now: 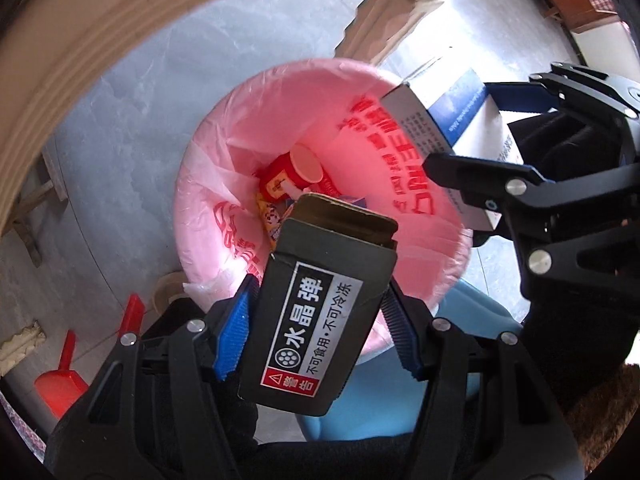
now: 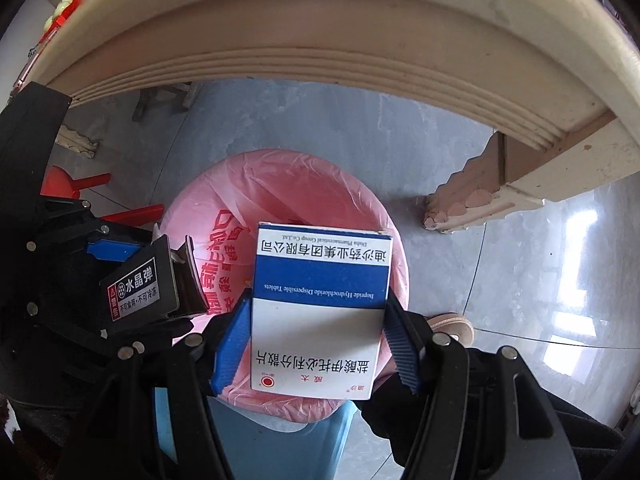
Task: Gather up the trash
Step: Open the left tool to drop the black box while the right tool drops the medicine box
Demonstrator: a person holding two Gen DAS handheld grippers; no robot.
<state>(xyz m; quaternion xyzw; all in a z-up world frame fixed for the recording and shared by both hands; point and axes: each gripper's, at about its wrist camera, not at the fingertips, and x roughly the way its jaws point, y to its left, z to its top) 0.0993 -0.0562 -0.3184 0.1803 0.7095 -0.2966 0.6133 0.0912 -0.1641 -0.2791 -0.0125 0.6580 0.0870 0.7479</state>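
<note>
From the left wrist, the left tongs (image 1: 320,320) pinch a dark carton (image 1: 316,316) above the pink-lined bin (image 1: 224,184), where a red cup (image 1: 296,174) lies among wrappers, while the right tongs (image 1: 484,148) grip a blue-and-white medicine box (image 1: 460,112) over the far rim. From the right wrist, the right tongs (image 2: 316,340) clamp the medicine box (image 2: 320,312) over the bin (image 2: 280,184) on the grey floor (image 2: 460,240), with the left tongs (image 2: 136,280) holding the dark carton (image 2: 140,288) beside it.

The dark box (image 1: 316,320) in my left tool (image 1: 316,332) reads "水晶弹", "不可食用·不可冷冻", "警告"; the white-blue box (image 2: 320,312) in my right tool (image 2: 316,344) reads "Itopride Hydrochloride Dispersible Tablets".
</note>
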